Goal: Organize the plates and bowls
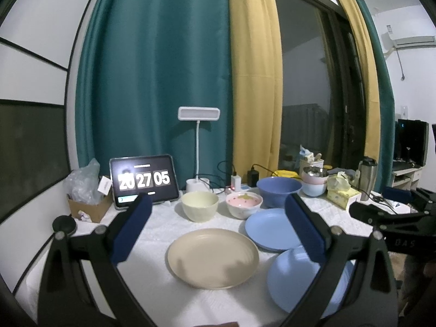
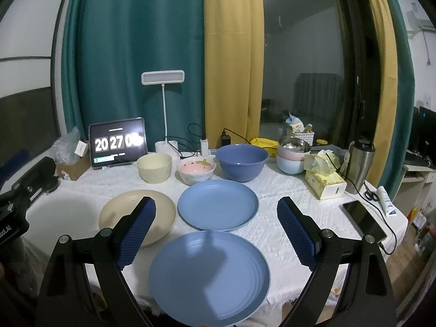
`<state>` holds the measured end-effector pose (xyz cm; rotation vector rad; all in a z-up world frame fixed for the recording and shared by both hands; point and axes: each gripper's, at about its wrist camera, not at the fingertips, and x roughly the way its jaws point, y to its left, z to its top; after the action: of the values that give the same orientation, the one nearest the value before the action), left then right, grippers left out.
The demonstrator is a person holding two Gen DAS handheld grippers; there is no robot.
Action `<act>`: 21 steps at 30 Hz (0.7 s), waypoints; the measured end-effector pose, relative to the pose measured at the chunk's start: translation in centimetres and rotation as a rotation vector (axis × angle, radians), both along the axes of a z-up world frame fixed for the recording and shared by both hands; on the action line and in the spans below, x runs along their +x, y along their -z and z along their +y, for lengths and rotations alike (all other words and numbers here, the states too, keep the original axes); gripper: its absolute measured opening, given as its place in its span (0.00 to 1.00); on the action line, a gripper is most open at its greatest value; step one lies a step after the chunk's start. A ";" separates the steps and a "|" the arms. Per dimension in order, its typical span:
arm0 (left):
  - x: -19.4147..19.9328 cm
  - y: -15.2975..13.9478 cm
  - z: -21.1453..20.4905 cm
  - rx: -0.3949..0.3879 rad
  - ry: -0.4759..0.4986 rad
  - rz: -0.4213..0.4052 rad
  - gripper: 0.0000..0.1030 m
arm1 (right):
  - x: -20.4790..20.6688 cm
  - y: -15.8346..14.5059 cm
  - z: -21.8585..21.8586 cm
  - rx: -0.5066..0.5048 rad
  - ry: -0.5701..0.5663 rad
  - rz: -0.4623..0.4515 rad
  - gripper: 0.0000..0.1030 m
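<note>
A beige plate (image 1: pixel 212 257) (image 2: pixel 128 212) lies on the white cloth at the left. Two blue plates lie to its right: the far one (image 2: pixel 218 204) (image 1: pixel 268 227) and the near one (image 2: pixel 209 278) (image 1: pixel 294 280) at the front edge. Behind stand a cream bowl (image 2: pixel 154 167) (image 1: pixel 199 205), a pink strawberry bowl (image 2: pixel 196 171) (image 1: pixel 244 204) and a large blue bowl (image 2: pixel 242 162) (image 1: pixel 278 190). My left gripper (image 1: pixel 218 229) is open above the beige plate. My right gripper (image 2: pixel 216 231) is open above the near blue plate. Both are empty.
A tablet clock (image 2: pixel 118 143), a desk lamp (image 2: pixel 163 77), chargers and cables line the back. Stacked pastel bowls with a steel bowl (image 2: pixel 293 155), a tissue box (image 2: pixel 324 182), a steel tumbler (image 2: pixel 359 163), a phone (image 2: pixel 363 219) and a tube stand at the right. A cardboard box (image 1: pixel 90 207) sits at the left.
</note>
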<state>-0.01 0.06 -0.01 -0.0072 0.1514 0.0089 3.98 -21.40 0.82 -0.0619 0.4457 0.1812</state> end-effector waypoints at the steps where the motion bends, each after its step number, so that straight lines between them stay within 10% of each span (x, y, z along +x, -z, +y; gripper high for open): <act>1: 0.0 0.0 0.0 -0.001 0.001 0.002 0.96 | 0.0 0.0 0.0 0.002 0.000 0.002 0.91; 21: -0.3 0.4 -0.6 0.004 0.021 0.011 0.96 | -0.1 0.2 0.1 0.002 0.001 0.006 0.91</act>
<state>-0.34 -0.51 -0.43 -0.0013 0.1626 -0.0112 3.90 -21.33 0.58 -0.0593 0.4512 0.1813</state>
